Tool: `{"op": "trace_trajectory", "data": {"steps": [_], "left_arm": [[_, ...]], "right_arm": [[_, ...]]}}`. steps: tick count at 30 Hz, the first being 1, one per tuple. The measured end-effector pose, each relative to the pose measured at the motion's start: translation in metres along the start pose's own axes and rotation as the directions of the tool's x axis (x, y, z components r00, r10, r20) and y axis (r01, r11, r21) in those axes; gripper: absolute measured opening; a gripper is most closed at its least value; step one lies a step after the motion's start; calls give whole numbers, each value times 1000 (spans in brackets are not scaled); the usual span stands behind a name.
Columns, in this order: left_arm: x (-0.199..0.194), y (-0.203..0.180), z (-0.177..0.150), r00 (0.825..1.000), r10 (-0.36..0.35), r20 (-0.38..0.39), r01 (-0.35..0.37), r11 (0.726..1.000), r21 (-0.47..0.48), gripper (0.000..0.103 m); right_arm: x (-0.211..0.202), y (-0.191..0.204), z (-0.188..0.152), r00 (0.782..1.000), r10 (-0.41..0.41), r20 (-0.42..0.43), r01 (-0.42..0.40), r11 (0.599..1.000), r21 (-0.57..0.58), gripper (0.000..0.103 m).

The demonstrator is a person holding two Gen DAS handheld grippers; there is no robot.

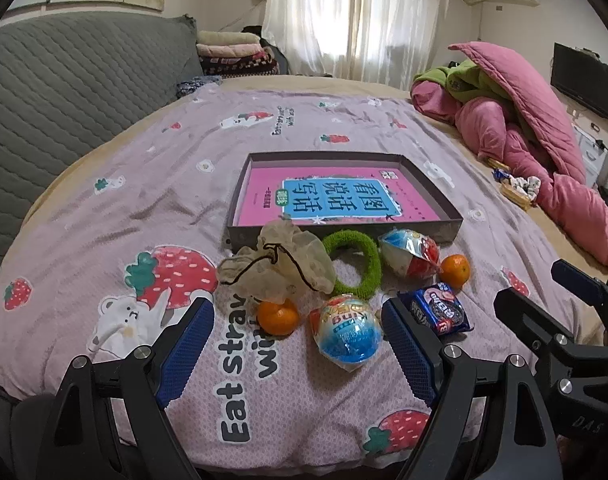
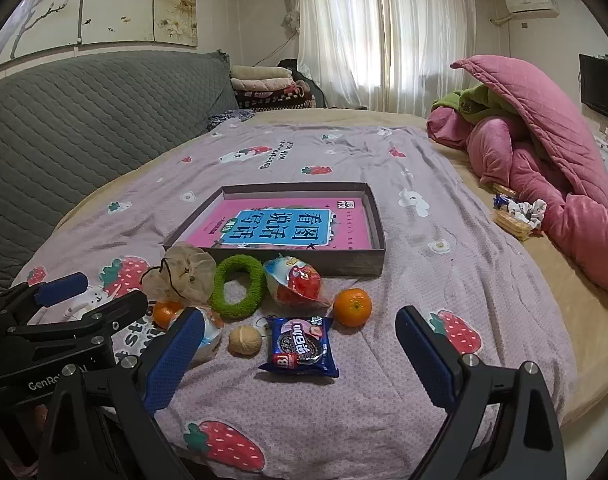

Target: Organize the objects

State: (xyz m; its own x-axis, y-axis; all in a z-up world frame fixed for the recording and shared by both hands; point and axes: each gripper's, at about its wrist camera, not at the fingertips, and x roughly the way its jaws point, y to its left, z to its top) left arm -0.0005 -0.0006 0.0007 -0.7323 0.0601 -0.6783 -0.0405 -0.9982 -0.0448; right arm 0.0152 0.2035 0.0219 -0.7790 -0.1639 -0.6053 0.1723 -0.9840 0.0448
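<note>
Small things lie on the strawberry-print sheet in front of a shallow dark box (image 1: pixel 344 233) (image 2: pixel 344 266) that holds a pink book (image 1: pixel 336 196). They are a beige mesh pouch (image 1: pixel 279 268) (image 2: pixel 185 272), a green fuzzy ring (image 1: pixel 371 258) (image 2: pixel 219 292), two wrapped toy eggs (image 1: pixel 410 254) (image 1: pixel 348 332), two oranges (image 1: pixel 277 316) (image 2: pixel 352 307), a blue cookie pack (image 1: pixel 436 310) (image 2: pixel 299 346) and a walnut (image 2: pixel 244 341). My left gripper (image 1: pixel 295 306) hangs open above the near orange and the blue egg. My right gripper (image 2: pixel 299 315) hangs open over the cookie pack. Neither holds anything.
A heap of pink and green quilts (image 1: pixel 544 140) fills the right side of the bed, with a few snack packets (image 2: pixel 512 216) beside it. A grey padded headboard (image 1: pixel 63 80) runs along the left. The tan mattress edge (image 2: pixel 584 320) drops off on the right.
</note>
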Motion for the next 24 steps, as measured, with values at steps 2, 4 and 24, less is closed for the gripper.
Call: {"op": "trace_trajectory", "data": {"steps": [2, 4, 24], "left_arm": [[3, 0, -2, 1000, -5, -8, 5, 1000, 4, 86], [5, -1, -3, 1000, -9, -17, 9, 1000, 6, 86], [26, -6, -11, 998, -10, -70, 12, 999, 32, 86]], "right_arm": [[2, -1, -1, 1000, 0, -3, 0, 1000, -4, 97], [4, -1, -2, 1000, -2, -7, 2, 1000, -5, 97], [24, -10, -14, 999, 8, -52, -8, 1000, 9, 97]]}}
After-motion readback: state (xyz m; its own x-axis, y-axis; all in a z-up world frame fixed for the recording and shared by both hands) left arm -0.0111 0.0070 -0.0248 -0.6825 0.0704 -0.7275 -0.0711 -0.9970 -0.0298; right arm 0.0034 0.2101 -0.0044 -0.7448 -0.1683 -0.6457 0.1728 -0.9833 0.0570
